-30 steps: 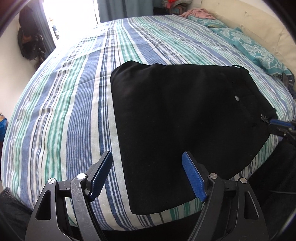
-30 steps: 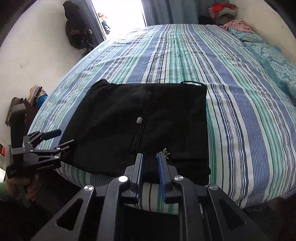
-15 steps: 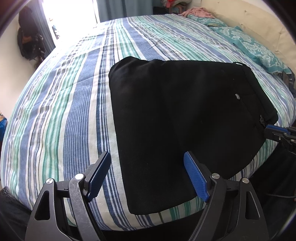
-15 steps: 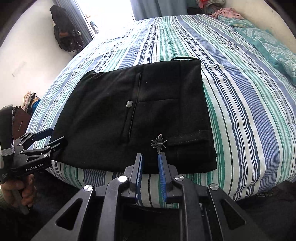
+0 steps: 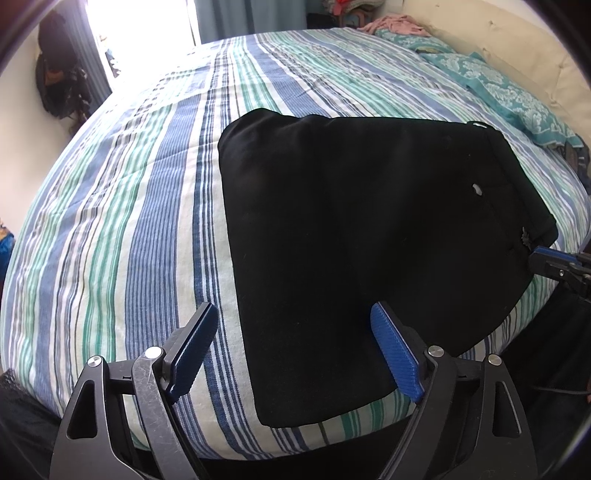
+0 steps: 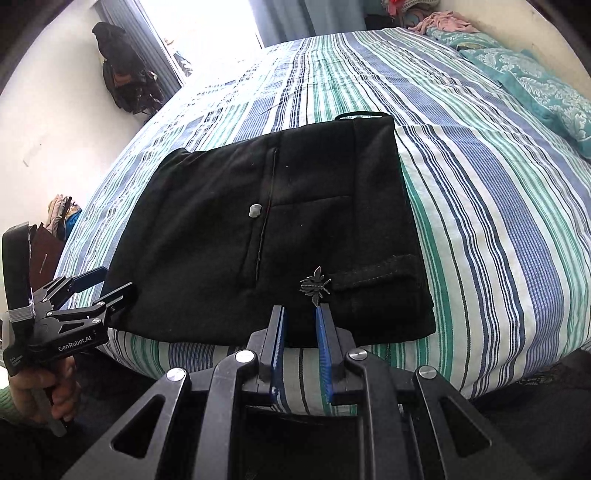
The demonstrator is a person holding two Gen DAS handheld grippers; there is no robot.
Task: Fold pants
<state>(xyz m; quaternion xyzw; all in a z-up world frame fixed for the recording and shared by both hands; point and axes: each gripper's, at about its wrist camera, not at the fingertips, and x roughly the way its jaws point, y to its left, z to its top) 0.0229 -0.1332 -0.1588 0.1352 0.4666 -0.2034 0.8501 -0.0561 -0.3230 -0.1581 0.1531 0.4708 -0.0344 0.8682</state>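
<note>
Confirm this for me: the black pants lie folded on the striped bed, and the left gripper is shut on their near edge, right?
Not quite. The left gripper is open, holding nothing, as the left wrist view shows. The black pants do lie folded on the striped bed.

Blown-out window (image 5: 147,33) glare, sharp focus, edges perhaps fisheye-bent, vignetted.

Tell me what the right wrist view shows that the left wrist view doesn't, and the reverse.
Only the right wrist view shows the pocket slit, the belt loop, and the left gripper whole, open at the pants' near-left corner. Only the left wrist view shows the pants' left edge on the striped bedspread, seen between its wide-open fingers. Both show the folded pants, the grey button, the spider-shaped charm and the right gripper, narrowly open.
</note>
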